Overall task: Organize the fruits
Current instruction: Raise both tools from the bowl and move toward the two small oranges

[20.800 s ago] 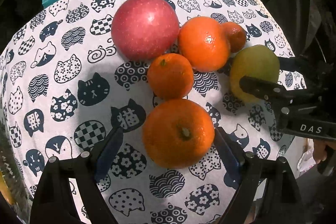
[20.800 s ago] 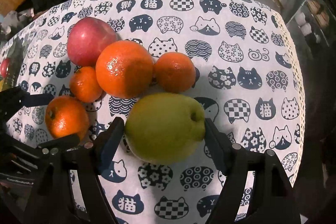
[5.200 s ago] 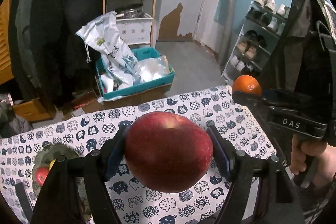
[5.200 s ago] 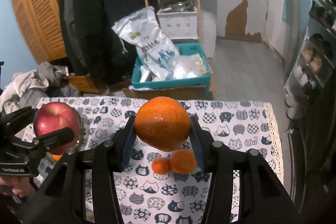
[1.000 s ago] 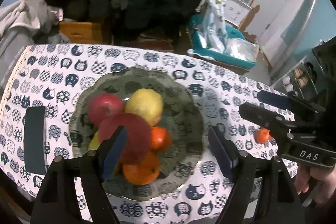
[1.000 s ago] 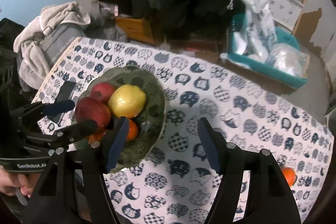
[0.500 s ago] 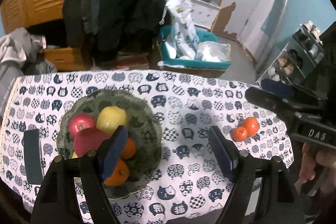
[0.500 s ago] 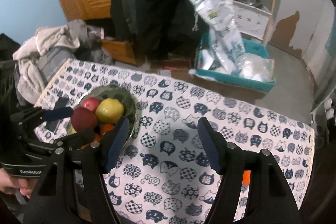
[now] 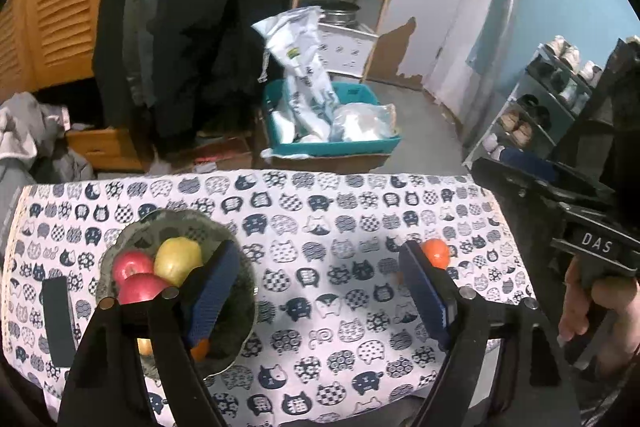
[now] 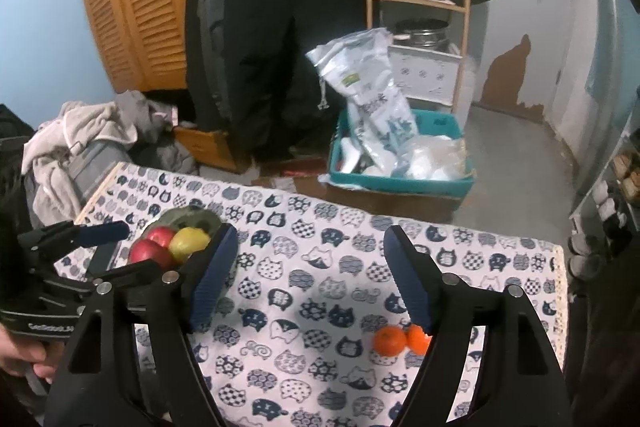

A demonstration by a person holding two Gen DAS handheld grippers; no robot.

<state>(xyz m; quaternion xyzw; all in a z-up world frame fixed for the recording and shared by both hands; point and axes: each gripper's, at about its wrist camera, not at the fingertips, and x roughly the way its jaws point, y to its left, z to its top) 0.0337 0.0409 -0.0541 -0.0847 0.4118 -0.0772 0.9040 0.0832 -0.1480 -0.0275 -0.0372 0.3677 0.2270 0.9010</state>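
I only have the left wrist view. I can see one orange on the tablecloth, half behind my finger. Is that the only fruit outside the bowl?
Observer: No. The right wrist view shows an orange with a second orange right beside it.
Operator: Is the right hand-held gripper carrying anything? I only see it side-on.
Observer: No. The right hand-held gripper has nothing between its jaws, which are opening. Only the tablecloth shows in the gap.
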